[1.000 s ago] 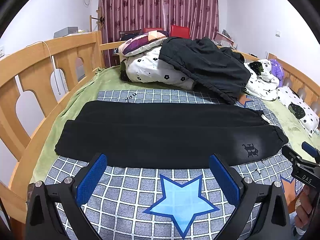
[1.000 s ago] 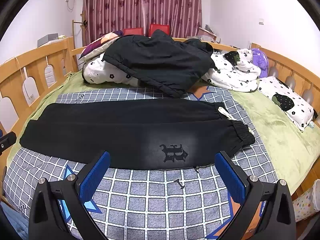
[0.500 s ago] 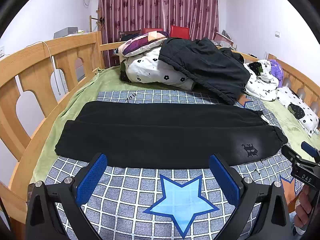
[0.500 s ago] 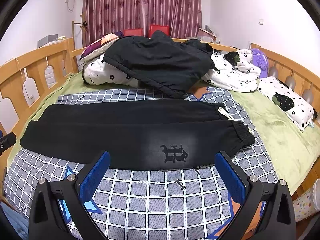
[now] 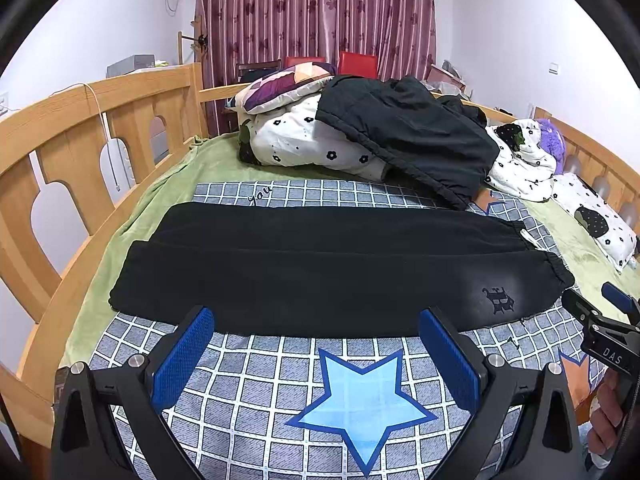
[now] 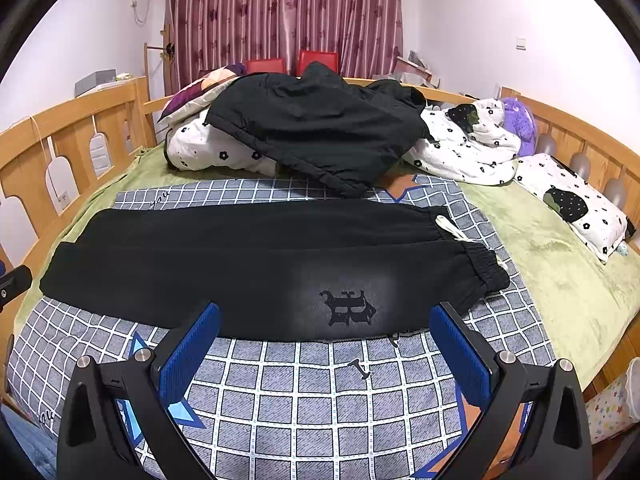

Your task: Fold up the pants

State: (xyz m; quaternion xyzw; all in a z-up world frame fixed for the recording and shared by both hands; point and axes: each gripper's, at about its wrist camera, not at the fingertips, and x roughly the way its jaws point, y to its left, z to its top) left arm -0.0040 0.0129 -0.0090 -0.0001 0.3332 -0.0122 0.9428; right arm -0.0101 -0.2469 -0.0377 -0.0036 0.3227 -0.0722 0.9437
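Note:
Black pants (image 5: 320, 264) (image 6: 248, 264) lie flat across the checked blanket, one leg folded over the other, waistband at the right, cuffs at the left. A dark emblem (image 6: 348, 307) marks the near leg. My left gripper (image 5: 316, 356) hovers open over the blanket, just short of the pants' near edge. My right gripper (image 6: 324, 356) is open too, in front of the emblem, holding nothing. The right gripper's tip (image 5: 600, 320) shows at the right edge of the left wrist view.
A checked blanket with blue stars (image 5: 360, 396) covers a green sheet (image 6: 560, 280). At the back sits a heap of a dark jacket (image 6: 320, 128), flowered bedding (image 5: 304, 140) and pillows (image 6: 576, 200). Wooden bed rails (image 5: 60, 152) run along both sides.

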